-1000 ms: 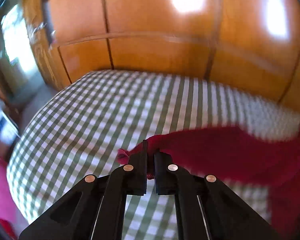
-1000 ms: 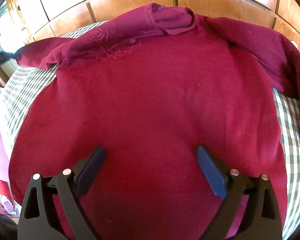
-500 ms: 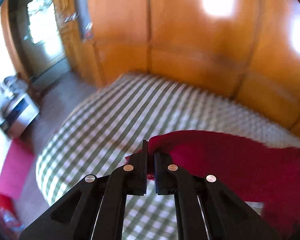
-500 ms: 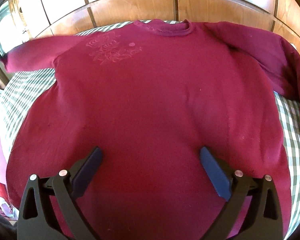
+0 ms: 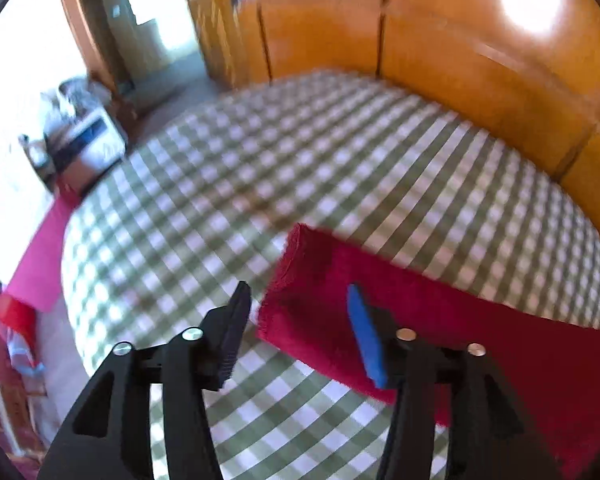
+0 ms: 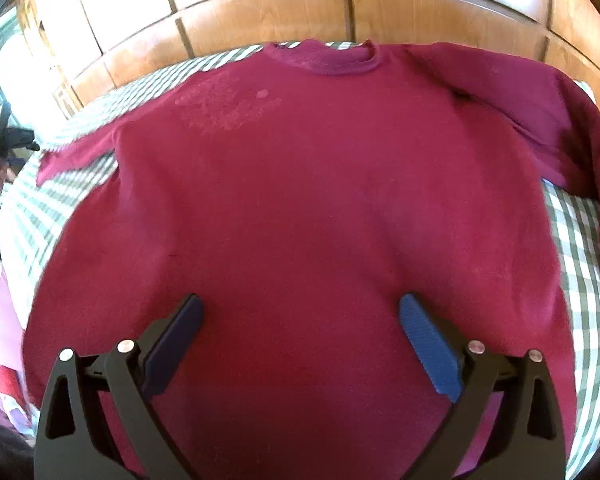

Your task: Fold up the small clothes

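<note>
A dark red sweater [image 6: 300, 200] lies face up and spread flat on a green-and-white checked bed [image 6: 580, 248], collar toward the wooden wall. Its left sleeve [image 5: 380, 292] stretches out flat over the checks, cuff end toward the bed's left side. My left gripper [image 5: 296, 304] is open just above that cuff and holds nothing. My right gripper [image 6: 300, 320] is open and empty above the sweater's lower middle. The right sleeve [image 6: 540, 108] lies bent near the far right corner.
Wooden wardrobe panels [image 5: 460, 60] stand right behind the bed. A doorway [image 5: 148, 12] and a small appliance [image 5: 84, 140] are off the bed's left side. A pink mat [image 5: 40, 260] and red items [image 5: 8, 316] lie on the floor there.
My left gripper pulled the sleeve out to the left, laid it flat, then opened and let the cuff go. The sweater's folded-over top now lies flat. My right gripper barely moved.
</note>
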Tool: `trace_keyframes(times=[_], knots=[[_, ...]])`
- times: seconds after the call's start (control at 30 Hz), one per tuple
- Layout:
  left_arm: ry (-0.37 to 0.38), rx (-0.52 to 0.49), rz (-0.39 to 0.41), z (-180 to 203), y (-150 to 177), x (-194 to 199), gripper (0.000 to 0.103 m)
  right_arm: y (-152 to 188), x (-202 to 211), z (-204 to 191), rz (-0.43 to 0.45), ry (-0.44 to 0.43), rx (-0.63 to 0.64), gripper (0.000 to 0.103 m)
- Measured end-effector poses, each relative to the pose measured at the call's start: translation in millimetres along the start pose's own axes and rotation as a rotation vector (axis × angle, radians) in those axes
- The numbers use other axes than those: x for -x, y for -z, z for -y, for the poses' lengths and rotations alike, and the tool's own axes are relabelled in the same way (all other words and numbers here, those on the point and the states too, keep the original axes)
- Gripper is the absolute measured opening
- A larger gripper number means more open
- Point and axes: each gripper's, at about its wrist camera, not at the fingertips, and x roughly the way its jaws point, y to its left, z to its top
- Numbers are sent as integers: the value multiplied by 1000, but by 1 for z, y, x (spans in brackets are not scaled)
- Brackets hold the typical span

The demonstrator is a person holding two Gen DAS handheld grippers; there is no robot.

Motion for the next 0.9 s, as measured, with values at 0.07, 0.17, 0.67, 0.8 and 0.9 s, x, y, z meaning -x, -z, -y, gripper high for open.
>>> trace_keyframes(times=[0.07,0.17,0.67,0.8,0.9], knots=[[50,-7,59,1,10,24,60,0,15,14,28,19,-30,94],[195,-58,92,19,30,55,60,4,46,50,93,123,-96,91],[679,-458,-18,197,201,145,60,63,83,223,49,540,-253,12],[741,-516,-55,228,233,160,60,51,127,213,156,501,-256,9],[763,-609,-50,249,259,174,60,43,195,217,310,454,-322,9]])
